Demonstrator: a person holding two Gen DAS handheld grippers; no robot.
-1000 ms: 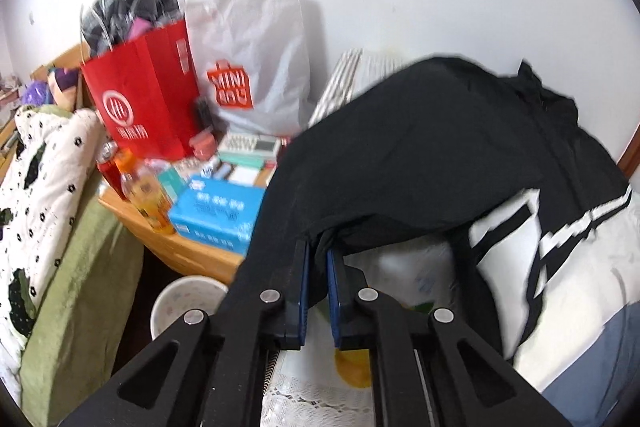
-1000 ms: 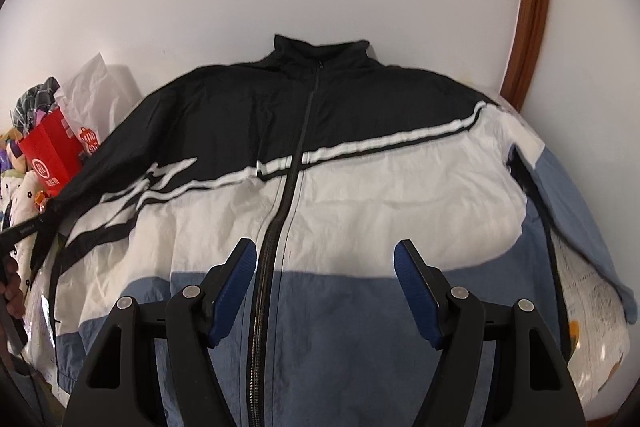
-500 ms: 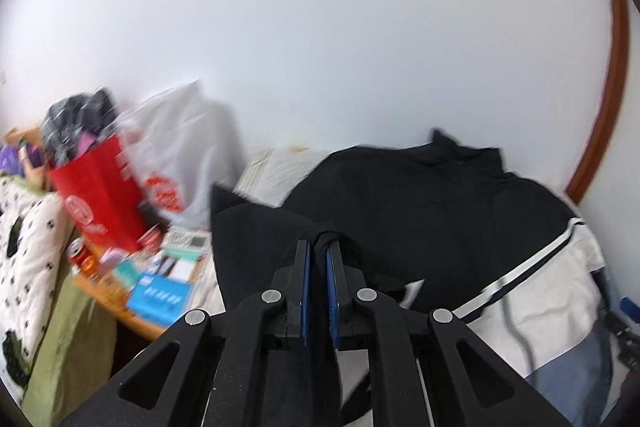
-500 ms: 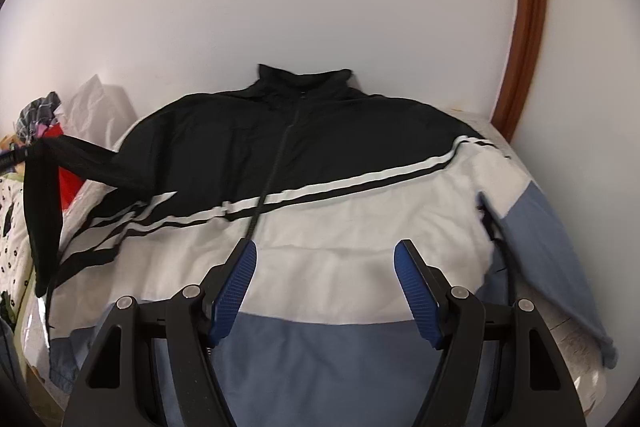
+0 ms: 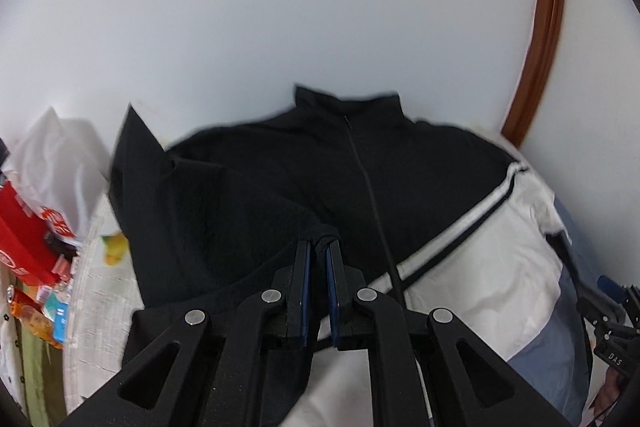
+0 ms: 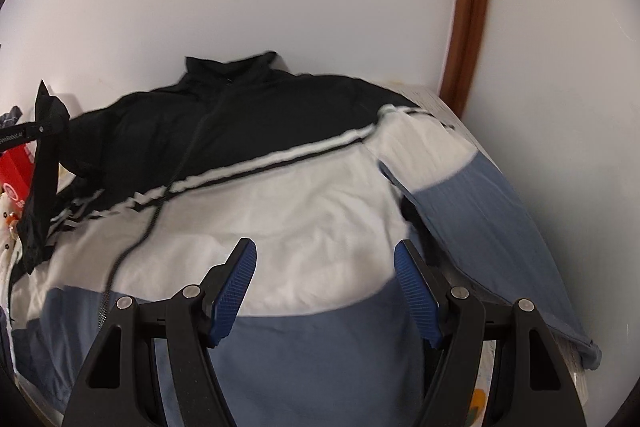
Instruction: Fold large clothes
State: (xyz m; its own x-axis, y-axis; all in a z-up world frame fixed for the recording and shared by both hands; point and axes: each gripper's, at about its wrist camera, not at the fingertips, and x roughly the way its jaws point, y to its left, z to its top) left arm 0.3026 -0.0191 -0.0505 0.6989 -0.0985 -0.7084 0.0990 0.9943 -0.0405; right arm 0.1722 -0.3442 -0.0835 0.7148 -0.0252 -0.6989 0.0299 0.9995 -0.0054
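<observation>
A black, white and blue zip jacket [image 6: 320,211] lies front up on a bed, collar toward the wall; it also shows in the left wrist view [image 5: 400,179]. My left gripper [image 5: 319,247] is shut on the black left sleeve [image 5: 224,211] and holds it lifted over the jacket's chest. In the right wrist view that sleeve [image 6: 44,163] hangs from the left gripper at the far left. My right gripper [image 6: 325,263] is open and empty above the jacket's lower white and blue part. The right sleeve [image 6: 480,211] lies stretched out along the bed's right side.
A white wall stands behind the bed, with a brown wooden frame [image 5: 544,27] at the right. A red paper bag [image 5: 24,239] and a white plastic bag [image 5: 56,155] stand at the left beside the bed. The patterned bed cover [image 5: 100,287] shows at the left.
My left gripper has lifted the black sleeve from the bed's left edge and carried it right, over the jacket's body. My right gripper has stayed open, moving slightly up and back.
</observation>
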